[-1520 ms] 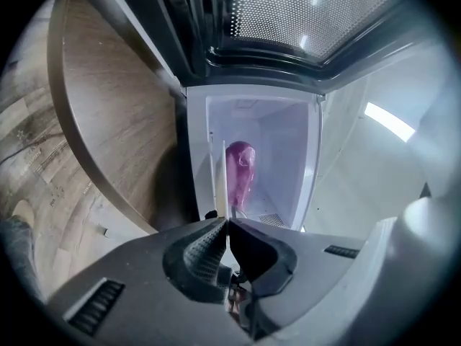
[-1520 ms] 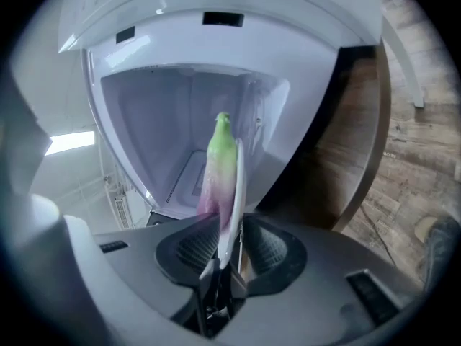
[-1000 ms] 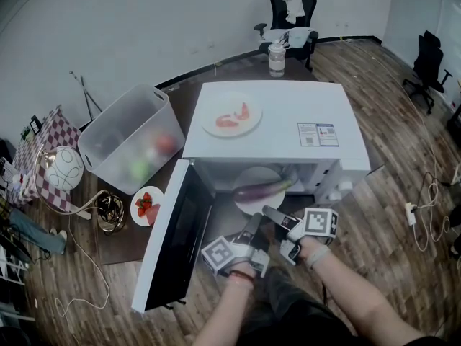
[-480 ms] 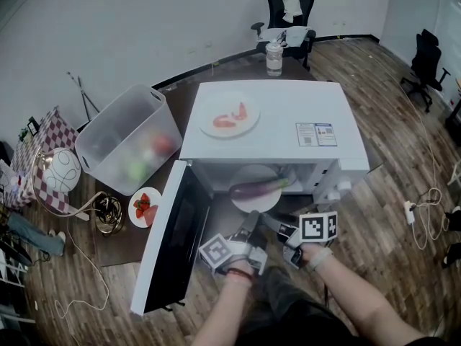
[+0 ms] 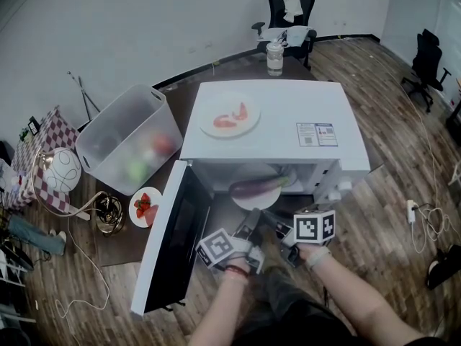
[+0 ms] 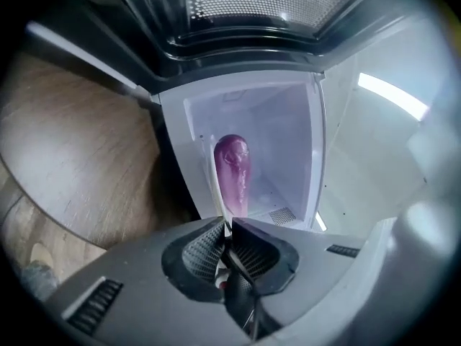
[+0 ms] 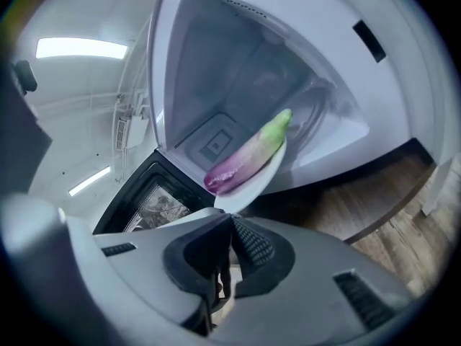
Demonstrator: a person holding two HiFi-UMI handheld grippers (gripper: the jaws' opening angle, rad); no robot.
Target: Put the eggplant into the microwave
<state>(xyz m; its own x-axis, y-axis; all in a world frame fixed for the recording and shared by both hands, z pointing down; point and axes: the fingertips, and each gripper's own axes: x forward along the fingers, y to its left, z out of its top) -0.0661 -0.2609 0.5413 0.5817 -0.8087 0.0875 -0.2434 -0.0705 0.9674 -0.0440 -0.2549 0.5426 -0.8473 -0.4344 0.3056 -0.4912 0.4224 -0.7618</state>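
A purple eggplant point(image 5: 258, 187) with a green stem end lies on a white plate point(image 5: 248, 202) in the open white microwave point(image 5: 288, 121). Both grippers meet the plate's front rim. My left gripper point(image 5: 253, 218) has the rim, seen edge-on point(image 6: 218, 186), between its jaws point(image 6: 227, 225), which are opening but still lie close against it. My right gripper point(image 5: 271, 217) is closing, its tips point(image 7: 230, 220) pinched together at the plate's near edge point(image 7: 256, 182). The eggplant point(image 7: 248, 157) lies just past them. In the left gripper view the eggplant point(image 6: 232, 171) points away into the cavity.
The microwave door point(image 5: 176, 244) hangs open at the left. On the microwave's top sits a plate of shrimp point(image 5: 230, 114). A clear bin point(image 5: 130, 139) and a strawberry plate point(image 5: 146, 205) stand left, a jar point(image 5: 274, 58) behind, and office chairs point(image 5: 428, 67) farther off.
The right gripper's jaws went from wide open to shut at the plate's rim. Both grippers rolled a little. The eggplant and plate stayed inside the microwave.
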